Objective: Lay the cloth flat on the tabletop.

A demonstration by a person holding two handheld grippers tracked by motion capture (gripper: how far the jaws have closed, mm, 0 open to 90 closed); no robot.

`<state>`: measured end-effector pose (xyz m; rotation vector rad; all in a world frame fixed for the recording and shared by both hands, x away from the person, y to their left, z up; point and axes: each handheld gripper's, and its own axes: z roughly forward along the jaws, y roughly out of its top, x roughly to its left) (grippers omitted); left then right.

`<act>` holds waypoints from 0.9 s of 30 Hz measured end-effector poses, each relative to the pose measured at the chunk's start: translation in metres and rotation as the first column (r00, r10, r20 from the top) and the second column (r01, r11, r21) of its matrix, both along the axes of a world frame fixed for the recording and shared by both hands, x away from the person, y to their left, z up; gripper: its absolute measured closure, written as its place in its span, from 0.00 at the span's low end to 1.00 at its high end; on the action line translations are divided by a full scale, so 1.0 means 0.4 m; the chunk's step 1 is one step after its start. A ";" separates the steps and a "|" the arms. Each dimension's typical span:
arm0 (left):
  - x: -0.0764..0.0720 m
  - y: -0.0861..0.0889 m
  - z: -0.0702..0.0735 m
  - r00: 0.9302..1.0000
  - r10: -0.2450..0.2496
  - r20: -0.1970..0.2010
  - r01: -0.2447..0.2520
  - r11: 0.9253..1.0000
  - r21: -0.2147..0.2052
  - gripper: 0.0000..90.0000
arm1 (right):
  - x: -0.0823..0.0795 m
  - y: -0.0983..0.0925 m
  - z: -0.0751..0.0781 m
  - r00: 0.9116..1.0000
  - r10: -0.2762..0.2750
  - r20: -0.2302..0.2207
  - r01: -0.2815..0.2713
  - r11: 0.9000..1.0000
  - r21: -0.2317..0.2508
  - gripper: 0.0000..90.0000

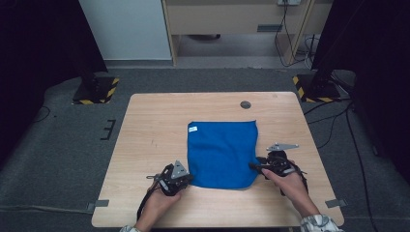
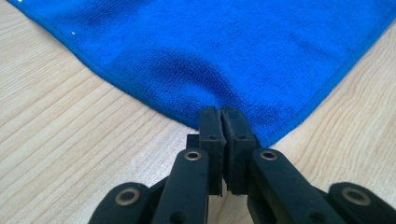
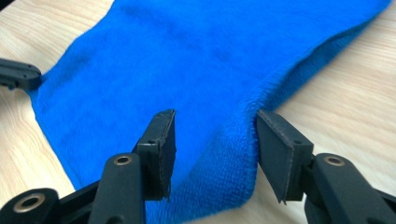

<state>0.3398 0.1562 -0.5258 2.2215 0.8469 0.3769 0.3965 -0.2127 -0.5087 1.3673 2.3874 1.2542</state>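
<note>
- One blue microfibre cloth (image 1: 222,153) lies flat near the middle of the light wooden table (image 1: 145,125), its near edge toward the person; a small white label (image 1: 193,129) sits at its far left corner.
- Two handheld grippers work it, one at each near corner, which reads as the start of a fold or a lift: holding both corners lets the near edge rise evenly.
- The left gripper (image 2: 222,114) has its jaws pressed together on the cloth's near left corner. In the left gripper view the fabric puckers just ahead of the pads, so the pinch looks firm.
- The right gripper (image 3: 212,135) has its jaws spread, straddling the raised, curled hem at the near right corner. The pads do not press the fabric, so that corner is not yet held.
- The curl between the right jaws suggests the edge is lifted enough for the pads to close around it; I judge that closing there is the next need.
- In the high view, the left hand (image 1: 157,203) and right hand (image 1: 290,186) come in from the near edge of the table, each low and angled toward its corner.
- Count: one cloth, two grippers, one table.
</note>
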 end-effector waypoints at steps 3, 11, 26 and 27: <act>0.001 0.001 0.000 1.000 0.004 -0.001 -0.004 1.000 0.000 0.97 | 0.025 0.033 0.003 1.000 0.011 -0.016 -0.011 1.000 0.000 0.53; 0.006 0.004 0.001 1.000 0.014 -0.003 -0.014 1.000 0.012 0.98 | 0.079 0.134 -0.002 0.998 0.056 -0.037 -0.058 0.998 -0.038 0.50; 0.013 0.014 0.004 1.000 0.020 -0.006 -0.020 1.000 0.013 0.98 | 0.126 0.221 -0.024 0.994 0.081 -0.073 -0.085 0.995 -0.054 0.48; 0.013 0.014 0.004 1.000 0.020 -0.006 -0.020 1.000 0.013 0.98 | 0.126 0.221 -0.024 0.994 0.081 -0.073 -0.085 0.995 -0.054 0.48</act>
